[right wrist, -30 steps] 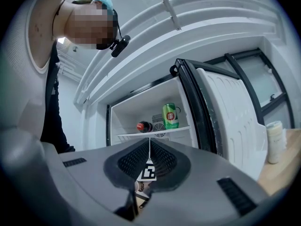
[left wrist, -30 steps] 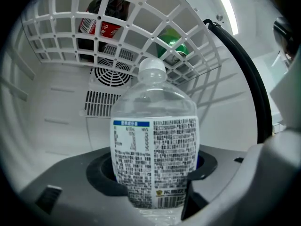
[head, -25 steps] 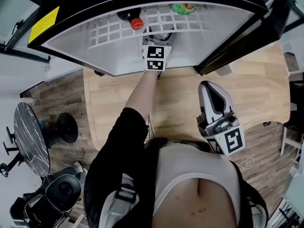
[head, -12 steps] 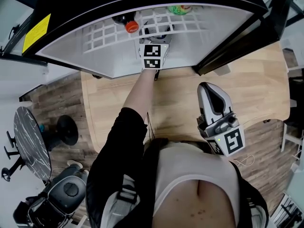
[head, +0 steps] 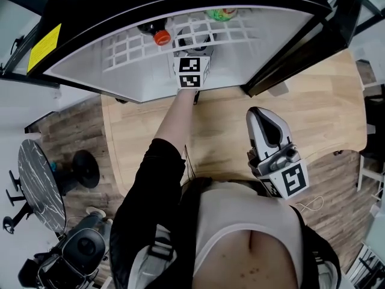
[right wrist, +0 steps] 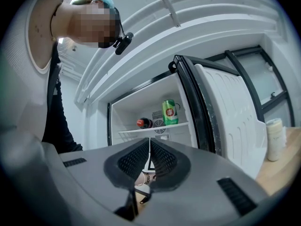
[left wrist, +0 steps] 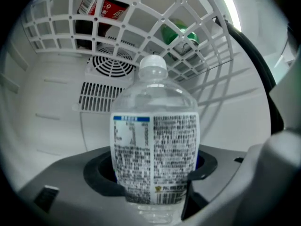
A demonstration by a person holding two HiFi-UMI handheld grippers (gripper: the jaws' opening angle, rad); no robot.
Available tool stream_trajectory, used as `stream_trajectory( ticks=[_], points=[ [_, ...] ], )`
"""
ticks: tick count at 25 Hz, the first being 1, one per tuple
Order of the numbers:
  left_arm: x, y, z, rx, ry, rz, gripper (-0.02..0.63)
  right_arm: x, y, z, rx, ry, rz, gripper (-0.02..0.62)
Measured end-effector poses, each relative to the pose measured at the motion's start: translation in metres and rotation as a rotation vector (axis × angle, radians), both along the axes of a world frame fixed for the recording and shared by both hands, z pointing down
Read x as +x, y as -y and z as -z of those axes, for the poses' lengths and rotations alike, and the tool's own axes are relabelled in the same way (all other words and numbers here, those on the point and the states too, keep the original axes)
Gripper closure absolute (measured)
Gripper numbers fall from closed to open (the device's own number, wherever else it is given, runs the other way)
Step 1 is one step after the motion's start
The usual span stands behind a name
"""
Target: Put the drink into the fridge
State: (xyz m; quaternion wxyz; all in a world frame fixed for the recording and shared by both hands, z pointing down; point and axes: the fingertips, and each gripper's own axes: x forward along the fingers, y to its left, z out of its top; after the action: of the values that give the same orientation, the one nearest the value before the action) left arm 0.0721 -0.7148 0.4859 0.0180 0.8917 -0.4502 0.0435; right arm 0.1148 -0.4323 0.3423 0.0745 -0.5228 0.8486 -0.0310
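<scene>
A clear water bottle (left wrist: pixel 154 140) with a white cap and a printed label stands upright between the jaws of my left gripper (left wrist: pixel 153 175), which is shut on it. The bottle is inside the open fridge (head: pixel 120 71), below the white wire shelf (left wrist: pixel 141 36). In the head view my left gripper (head: pixel 194 53) reaches under that shelf (head: pixel 138 41), so the bottle is hidden there. My right gripper (head: pixel 266 118) hangs over the wooden table (head: pixel 325 107) near my body, its jaws pressed together on nothing (right wrist: pixel 149 149).
A cola bottle (head: pixel 161 36) with a red cap and a green can (head: pixel 220 14) stand on the wire shelf. The fridge door (head: pixel 301 47) hangs open at the right. A pale bottle (right wrist: pixel 275 139) stands on the table beyond the door.
My left gripper has edged a little deeper into the fridge with the water bottle. The right gripper has stayed in place.
</scene>
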Motion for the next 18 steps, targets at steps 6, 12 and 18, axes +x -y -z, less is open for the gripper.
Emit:
stream_trajectory(
  ticks=[6, 12, 18],
  points=[
    [-0.014, -0.01, -0.009, -0.071, 0.032, 0.061, 0.25, 0.001, -0.006, 0.004, 0.014, -0.005, -0.005, 0.565],
    [-0.034, -0.046, 0.019, -0.041, -0.014, 0.083, 0.25, -0.004, -0.015, 0.007, 0.029, 0.013, -0.002, 0.565],
    [-0.049, -0.109, 0.058, 0.003, -0.057, 0.058, 0.401, -0.018, -0.026, 0.013, 0.053, 0.026, 0.014, 0.565]
  ],
)
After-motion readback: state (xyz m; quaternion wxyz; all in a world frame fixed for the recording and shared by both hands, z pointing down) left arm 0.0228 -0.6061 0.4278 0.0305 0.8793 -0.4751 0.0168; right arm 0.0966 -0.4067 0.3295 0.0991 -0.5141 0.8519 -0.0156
